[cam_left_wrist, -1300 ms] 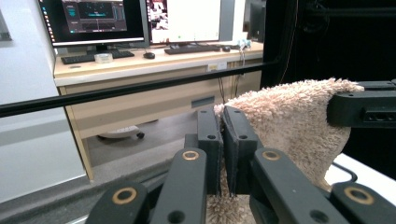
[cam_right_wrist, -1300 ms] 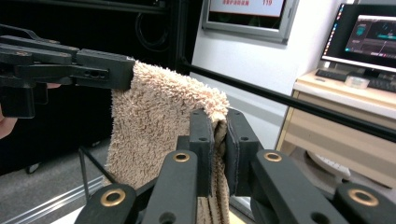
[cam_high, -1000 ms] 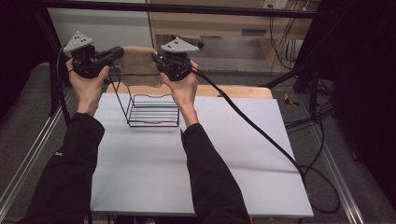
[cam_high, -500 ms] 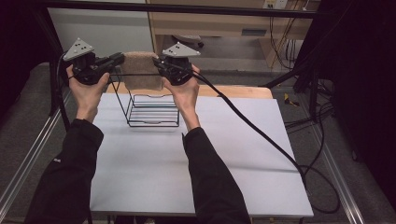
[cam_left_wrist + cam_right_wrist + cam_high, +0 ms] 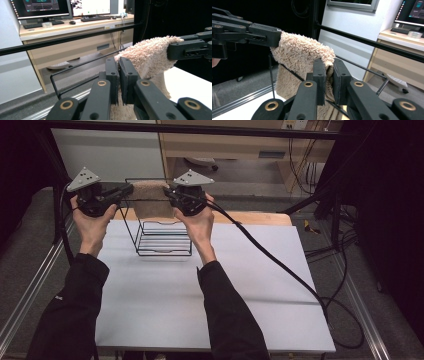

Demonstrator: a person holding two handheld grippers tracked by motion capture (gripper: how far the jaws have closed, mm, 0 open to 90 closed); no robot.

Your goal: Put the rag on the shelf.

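Now towel [image 5: 152, 202] nearer rack [image 5: 162, 240]

The wire rack [image 5: 162, 227] stands at the far middle of the counter [image 5: 165, 310], its top rail draped by the towel [image 5: 152, 202]. A black frame bar [image 5: 200, 129] crosses overhead behind it. The counter's near half lies open.

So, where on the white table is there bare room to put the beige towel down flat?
The white table is bare between the black wire rack and its near edge, and right of the rack, apart from the black cable. It is crowded at the rack, where both grippers hold the beige terry towel.
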